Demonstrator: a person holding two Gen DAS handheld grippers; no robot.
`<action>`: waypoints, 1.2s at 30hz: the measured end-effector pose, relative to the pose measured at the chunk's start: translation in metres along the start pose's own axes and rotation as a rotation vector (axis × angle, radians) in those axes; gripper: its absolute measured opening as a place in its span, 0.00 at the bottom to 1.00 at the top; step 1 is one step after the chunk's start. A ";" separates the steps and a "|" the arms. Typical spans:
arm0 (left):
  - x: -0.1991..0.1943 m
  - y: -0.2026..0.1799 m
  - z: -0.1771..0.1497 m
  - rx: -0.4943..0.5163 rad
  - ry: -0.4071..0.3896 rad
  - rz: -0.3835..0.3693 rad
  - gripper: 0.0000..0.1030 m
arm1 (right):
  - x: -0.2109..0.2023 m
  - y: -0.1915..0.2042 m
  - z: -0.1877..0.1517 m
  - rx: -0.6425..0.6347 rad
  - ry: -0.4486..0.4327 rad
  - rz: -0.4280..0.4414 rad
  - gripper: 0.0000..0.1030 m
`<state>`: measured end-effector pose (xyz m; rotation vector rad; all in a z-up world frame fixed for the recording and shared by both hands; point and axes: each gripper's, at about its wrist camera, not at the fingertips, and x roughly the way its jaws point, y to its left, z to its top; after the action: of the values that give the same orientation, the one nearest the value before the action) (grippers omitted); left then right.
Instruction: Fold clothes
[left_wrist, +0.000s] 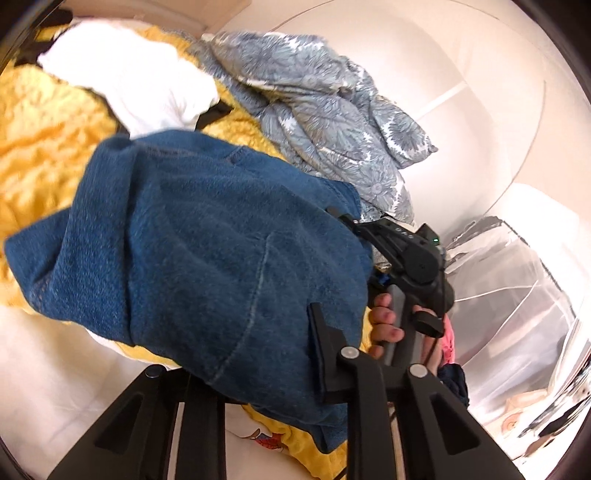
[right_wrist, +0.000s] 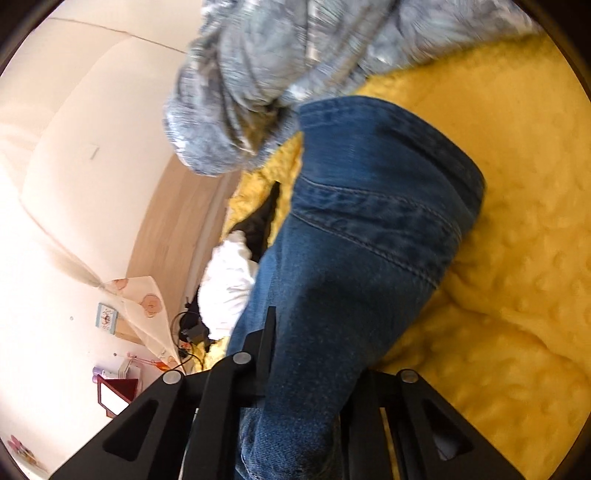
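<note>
A pair of blue jeans hangs bunched between both grippers, above a yellow fluffy blanket. In the left wrist view my left gripper is shut on the denim; one black finger shows and the other is hidden under the cloth. A hand holds my right gripper at the right, its tip buried in the jeans' edge. In the right wrist view the jeans run between the fingers of my right gripper, which is shut on them; only the left finger shows.
A grey floral garment and a white garment lie crumpled on the blanket behind the jeans. Clear plastic sheeting lies at the right. In the right wrist view, a pale wall and a shelf with small items are off the bed's edge.
</note>
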<state>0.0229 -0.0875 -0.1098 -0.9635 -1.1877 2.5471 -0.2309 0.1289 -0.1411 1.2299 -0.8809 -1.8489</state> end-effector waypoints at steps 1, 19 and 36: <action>-0.008 -0.001 -0.001 0.016 -0.009 -0.004 0.24 | -0.003 0.007 0.000 -0.010 -0.009 0.006 0.11; -0.095 -0.032 0.144 0.283 0.031 -0.204 0.24 | -0.060 0.171 -0.026 -0.218 -0.378 0.077 0.11; -0.087 0.098 0.399 0.428 0.078 0.123 0.24 | 0.211 0.269 0.011 -0.086 -0.496 0.027 0.11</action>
<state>-0.1455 -0.4380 0.0491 -1.0380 -0.5395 2.6664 -0.2444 -0.1837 -0.0023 0.7077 -1.0563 -2.1857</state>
